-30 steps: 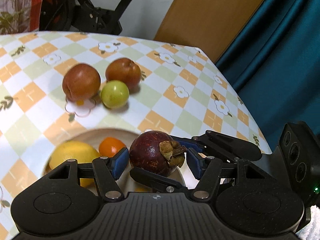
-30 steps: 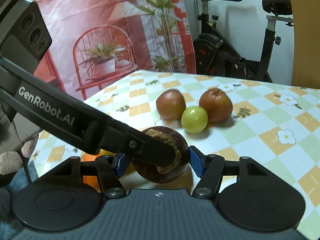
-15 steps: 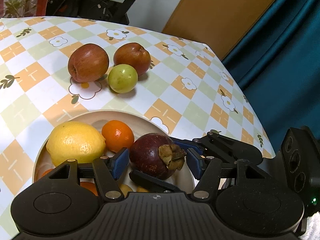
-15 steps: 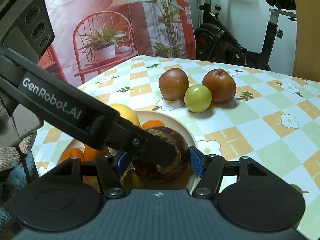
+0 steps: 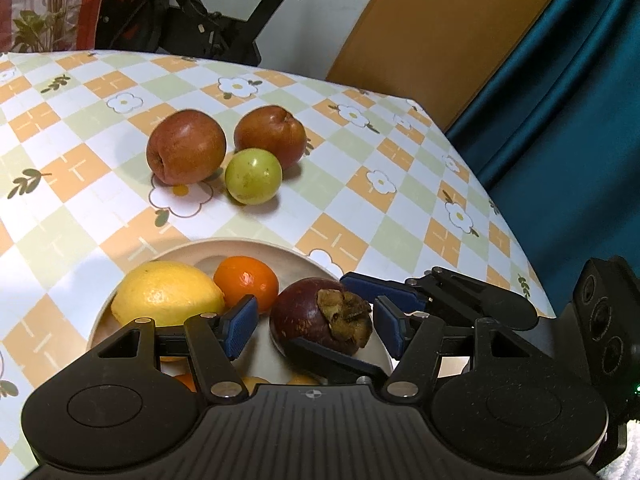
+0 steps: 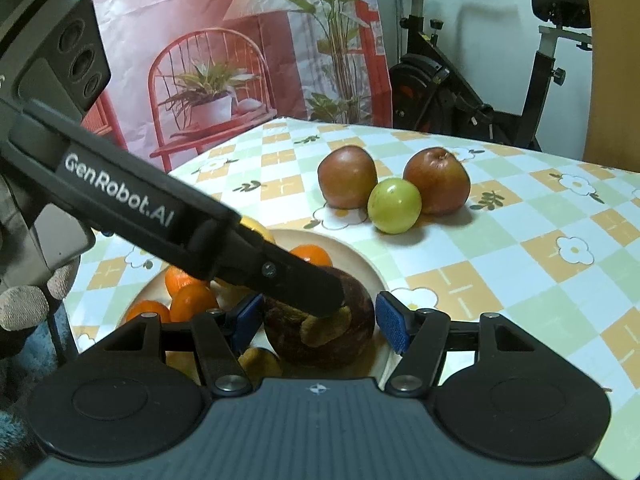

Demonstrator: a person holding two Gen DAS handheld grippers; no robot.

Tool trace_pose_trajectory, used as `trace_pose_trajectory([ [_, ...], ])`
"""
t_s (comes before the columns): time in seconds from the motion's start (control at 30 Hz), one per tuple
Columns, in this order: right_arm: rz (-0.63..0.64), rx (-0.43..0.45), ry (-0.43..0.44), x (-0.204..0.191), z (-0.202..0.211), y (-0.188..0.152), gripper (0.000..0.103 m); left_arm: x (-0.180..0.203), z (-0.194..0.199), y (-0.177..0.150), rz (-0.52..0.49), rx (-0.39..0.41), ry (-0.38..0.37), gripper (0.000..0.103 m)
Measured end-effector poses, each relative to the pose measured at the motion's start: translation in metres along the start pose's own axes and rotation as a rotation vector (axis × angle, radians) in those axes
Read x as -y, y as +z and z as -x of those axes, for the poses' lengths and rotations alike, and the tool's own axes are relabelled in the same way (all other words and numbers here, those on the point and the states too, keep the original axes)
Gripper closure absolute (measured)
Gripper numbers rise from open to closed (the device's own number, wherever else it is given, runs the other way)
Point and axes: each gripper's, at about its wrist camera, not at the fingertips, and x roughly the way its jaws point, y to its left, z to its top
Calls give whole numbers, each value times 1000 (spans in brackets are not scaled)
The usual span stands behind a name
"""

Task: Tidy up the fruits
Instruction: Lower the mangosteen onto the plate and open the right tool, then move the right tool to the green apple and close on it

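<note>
Mangosteen (image 5: 320, 314) sits in plate (image 5: 240, 246) between both spread grippers, left gripper (image 5: 314, 326) and right gripper (image 6: 316, 322) gripping nothing; advise backing each straight out, avoiding nudging orange (image 5: 246, 282) or lemon (image 5: 168, 300)

Both grippers, left gripper (image 5: 314, 326) and right gripper (image 6: 320, 320), are matte black plastic with ribbed housings, silver screws and blue ridged pads (image 5: 240, 326); one arm bears white "GenRobot.AI" lettering; a grey knitted glove (image 6: 24, 304) shows
</note>
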Motion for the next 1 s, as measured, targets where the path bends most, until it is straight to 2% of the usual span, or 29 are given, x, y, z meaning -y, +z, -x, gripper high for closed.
trace_pose_trajectory([
  [0.43,-55,108,-24,12,24,9,38,-2,31,15,-33,97,41,37],
  [0.8,-95,200,-104,37,31,24,38,6,43,36,-72,236,137,37],
  [1.0,-97,181,-134,52,21,32,38,7,33,45,-87,237,160,37],
])
